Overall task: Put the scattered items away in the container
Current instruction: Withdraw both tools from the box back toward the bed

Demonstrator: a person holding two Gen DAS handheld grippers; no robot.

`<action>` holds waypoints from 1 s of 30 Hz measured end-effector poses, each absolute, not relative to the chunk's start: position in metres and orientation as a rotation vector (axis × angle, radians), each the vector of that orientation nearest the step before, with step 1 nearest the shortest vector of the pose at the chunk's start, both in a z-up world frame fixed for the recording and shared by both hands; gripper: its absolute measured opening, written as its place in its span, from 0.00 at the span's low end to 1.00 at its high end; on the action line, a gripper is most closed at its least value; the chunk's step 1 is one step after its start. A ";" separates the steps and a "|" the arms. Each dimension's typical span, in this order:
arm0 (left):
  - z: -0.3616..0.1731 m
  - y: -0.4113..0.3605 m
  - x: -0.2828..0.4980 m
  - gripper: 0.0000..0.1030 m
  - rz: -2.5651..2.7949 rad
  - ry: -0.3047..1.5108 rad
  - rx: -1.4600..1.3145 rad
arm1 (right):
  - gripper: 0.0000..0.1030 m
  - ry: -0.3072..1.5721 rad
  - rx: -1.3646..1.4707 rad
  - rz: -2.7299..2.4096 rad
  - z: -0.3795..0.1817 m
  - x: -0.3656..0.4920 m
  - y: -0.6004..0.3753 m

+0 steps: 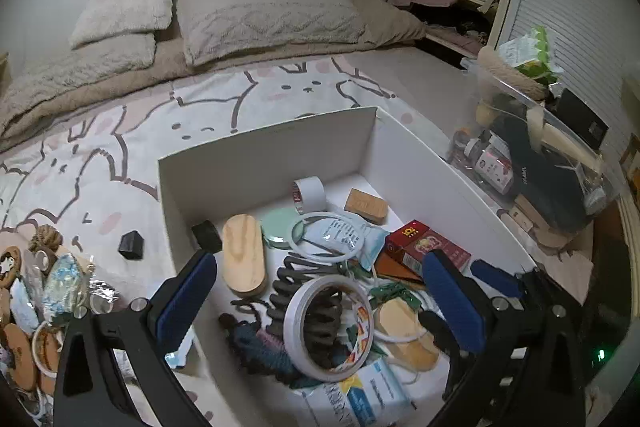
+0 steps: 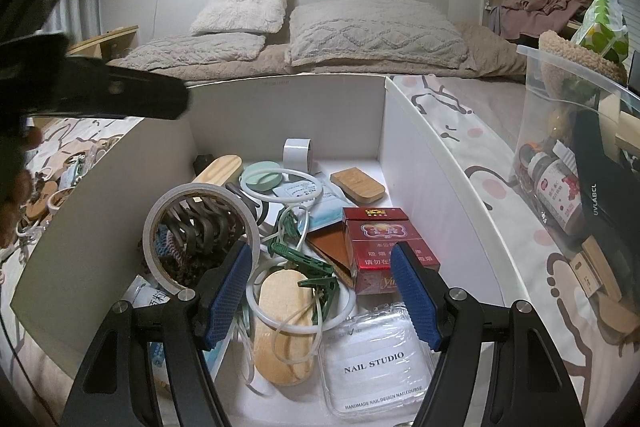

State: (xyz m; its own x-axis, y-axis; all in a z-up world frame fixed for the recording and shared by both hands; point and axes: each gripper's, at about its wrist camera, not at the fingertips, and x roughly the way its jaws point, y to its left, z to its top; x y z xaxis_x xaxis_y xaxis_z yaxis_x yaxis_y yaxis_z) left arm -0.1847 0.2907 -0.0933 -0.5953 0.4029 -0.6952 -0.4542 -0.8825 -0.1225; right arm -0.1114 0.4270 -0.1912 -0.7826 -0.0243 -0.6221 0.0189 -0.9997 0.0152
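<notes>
Box (image 1: 432, 163), white, open-topped, sits on the cartoon-print bedspread (image 1: 248, 95) and is the landmark here. It is already well filled: big tape roll (image 2: 200, 235) near its left wall, red cigarette pack (image 2: 384, 251) toward its right wall, wooden oval (image 2: 284, 331) and "NAIL STUDIO" clear case (image 2: 380, 363) at its near end, small tape roll (image 2: 298, 153) and mint round tin (image 2: 262, 177) by its far wall.

Right gripper (image 2: 320, 283) hangs over the near end of the box, jaws spread moderately wide, nothing between the pads (they straddle the green clips and white rings without touching). Left gripper (image 1: 320, 291) sits over the box's left wall, jaws wide apart and empty.

Step in hand, by my read: between drops, both grippers unloaded, next pickup pending. Leftover clutter (image 1: 44, 291) lies outside the box, just off its left wall: cork rounds, wrapped packets, a ring, a rope knot. A small black block (image 1: 132, 245) sits alone closer to that wall.

Next move likely calls for the left gripper to swing away from the box to that pile, single out one piece (the black block looks easiest, standing apart), close on it, lift clear of the wall and release inside.
</notes>
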 end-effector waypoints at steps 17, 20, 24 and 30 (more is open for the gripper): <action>-0.082 0.244 -0.139 1.00 2.494 0.023 -0.955 | 0.70 -0.001 0.981 -2.952 -0.188 -0.110 0.427; -0.082 0.238 -0.134 1.00 2.515 0.037 -0.944 | 0.70 0.008 0.966 -2.955 -0.185 -0.110 0.426; -0.082 0.229 -0.130 1.00 2.522 0.034 -0.937 | 0.70 0.016 0.992 -2.948 -0.182 -0.111 0.424; -0.079 0.216 -0.122 1.00 2.544 0.043 -0.910 | 0.86 0.007 1.010 -2.922 -0.175 -0.107 0.415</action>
State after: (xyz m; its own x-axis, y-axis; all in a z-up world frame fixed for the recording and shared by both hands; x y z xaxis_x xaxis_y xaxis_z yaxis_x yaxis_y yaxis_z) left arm -0.1223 0.2158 -0.0789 -0.6893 0.3901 -0.6105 -0.4105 -0.9046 -0.1145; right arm -0.1073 0.4148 -0.1750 -0.7854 -0.0453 -0.6173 0.0484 -0.9988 0.0116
